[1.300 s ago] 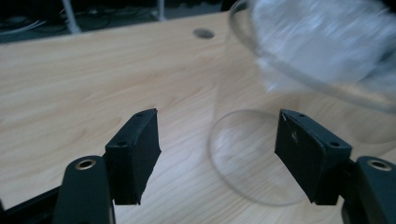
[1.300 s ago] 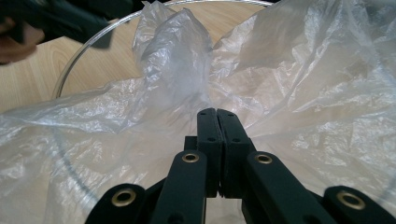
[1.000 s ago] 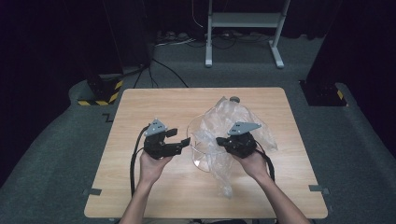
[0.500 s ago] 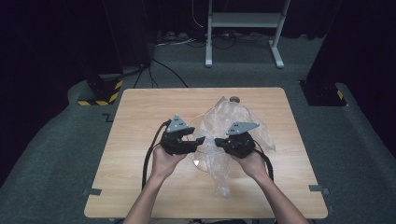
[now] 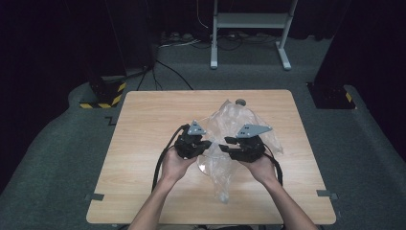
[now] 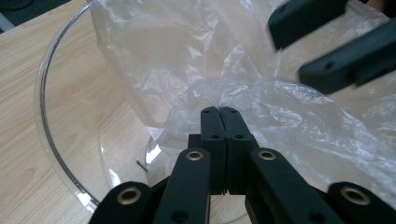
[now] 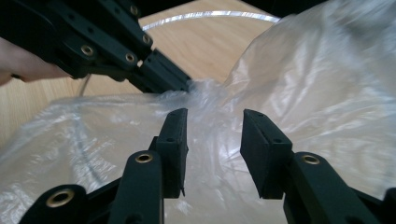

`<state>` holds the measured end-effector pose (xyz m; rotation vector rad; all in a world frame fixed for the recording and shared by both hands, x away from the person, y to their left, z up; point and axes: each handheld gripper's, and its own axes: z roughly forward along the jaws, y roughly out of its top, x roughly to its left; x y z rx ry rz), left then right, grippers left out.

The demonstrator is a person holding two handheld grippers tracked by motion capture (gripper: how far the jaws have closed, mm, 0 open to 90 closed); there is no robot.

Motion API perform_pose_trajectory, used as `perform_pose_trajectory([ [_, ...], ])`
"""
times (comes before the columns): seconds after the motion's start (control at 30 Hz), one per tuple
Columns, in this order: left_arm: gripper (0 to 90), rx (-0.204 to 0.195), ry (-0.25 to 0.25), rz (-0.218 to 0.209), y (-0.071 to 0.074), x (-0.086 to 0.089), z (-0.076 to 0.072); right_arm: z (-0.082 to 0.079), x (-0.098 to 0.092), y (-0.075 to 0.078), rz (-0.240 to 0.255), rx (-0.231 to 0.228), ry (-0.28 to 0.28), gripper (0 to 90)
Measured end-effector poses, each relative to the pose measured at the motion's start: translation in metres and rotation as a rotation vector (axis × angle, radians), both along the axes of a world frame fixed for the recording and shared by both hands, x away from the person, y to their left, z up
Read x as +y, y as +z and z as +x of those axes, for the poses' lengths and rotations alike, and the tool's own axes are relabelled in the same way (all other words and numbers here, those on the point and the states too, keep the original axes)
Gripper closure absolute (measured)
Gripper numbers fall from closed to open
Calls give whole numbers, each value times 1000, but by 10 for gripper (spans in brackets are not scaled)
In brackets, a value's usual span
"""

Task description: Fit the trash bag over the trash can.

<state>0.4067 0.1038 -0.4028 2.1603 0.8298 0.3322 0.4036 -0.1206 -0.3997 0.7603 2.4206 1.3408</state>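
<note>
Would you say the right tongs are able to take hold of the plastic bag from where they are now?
Probably yes: the right tongs stand open with the plastic bag directly ahead, nothing between; the left tongs pinch it beside them.

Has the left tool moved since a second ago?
Yes. The left tool went rightward from the table's bare left part to the plastic bag, jaws closing on it.

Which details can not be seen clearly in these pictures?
- Glass bowl: in the left gripper view the plastic bag covers most of it.
- Small round thing at the bag's far end, high view: too small to identify.
- Left claw: shut at the bag's fold; how much film is pinched is hidden between its jaws.
- Right claw: jaws open, just been opening; their tips look blurred.
</note>
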Motion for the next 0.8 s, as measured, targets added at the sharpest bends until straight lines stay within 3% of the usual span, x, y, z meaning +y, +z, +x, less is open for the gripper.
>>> perform_pose_trajectory([
  [0.13,896,-3,5,-6,0,1,0,-1,-8,9,10,-38,-43,559],
  [0.27,898,-5,11,-20,-1,1,0,8,-23,18,36,-81,-173,509],
  [0.43,897,-7,10,-29,-1,2,0,29,-29,12,29,-21,-250,487],
  [0.57,897,-6,10,-33,-1,2,0,36,-27,5,4,-4,-252,636],
  [0.67,897,-4,10,-38,-1,2,0,35,-25,6,-17,-35,-248,787],
  [0.8,896,-3,8,-50,-2,2,1,31,-24,11,-41,-88,-261,856],
])
